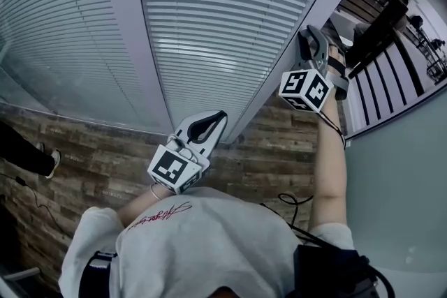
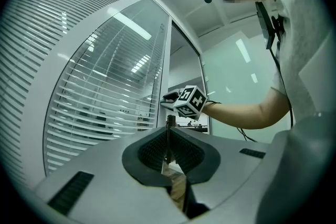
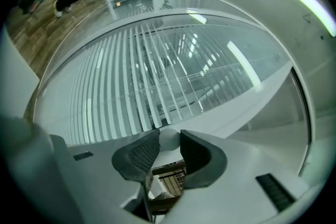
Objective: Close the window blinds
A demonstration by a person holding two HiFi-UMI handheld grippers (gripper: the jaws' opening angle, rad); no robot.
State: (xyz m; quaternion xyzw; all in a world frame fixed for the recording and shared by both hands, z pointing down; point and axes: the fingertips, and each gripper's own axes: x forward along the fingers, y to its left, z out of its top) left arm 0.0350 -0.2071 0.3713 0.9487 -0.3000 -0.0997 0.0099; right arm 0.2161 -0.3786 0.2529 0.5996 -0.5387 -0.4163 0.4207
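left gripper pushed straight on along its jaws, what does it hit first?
Probably the white frame post beside the blinds: the shut left gripper aims right at it. Depth is hard to judge.

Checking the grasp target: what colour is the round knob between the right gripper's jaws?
White knob; best in the right gripper view.

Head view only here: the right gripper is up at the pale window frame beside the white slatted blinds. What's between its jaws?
Observer: The right gripper is closed on a small white round knob, which touches both jaws.
Operator: And the other one?
Observer: The left gripper has its jaws together, with nothing I can make out between them.
Operator: Are the slats shut?
Observer: No. In the left gripper view the white slatted blinds have gaps, and a room shows through them.
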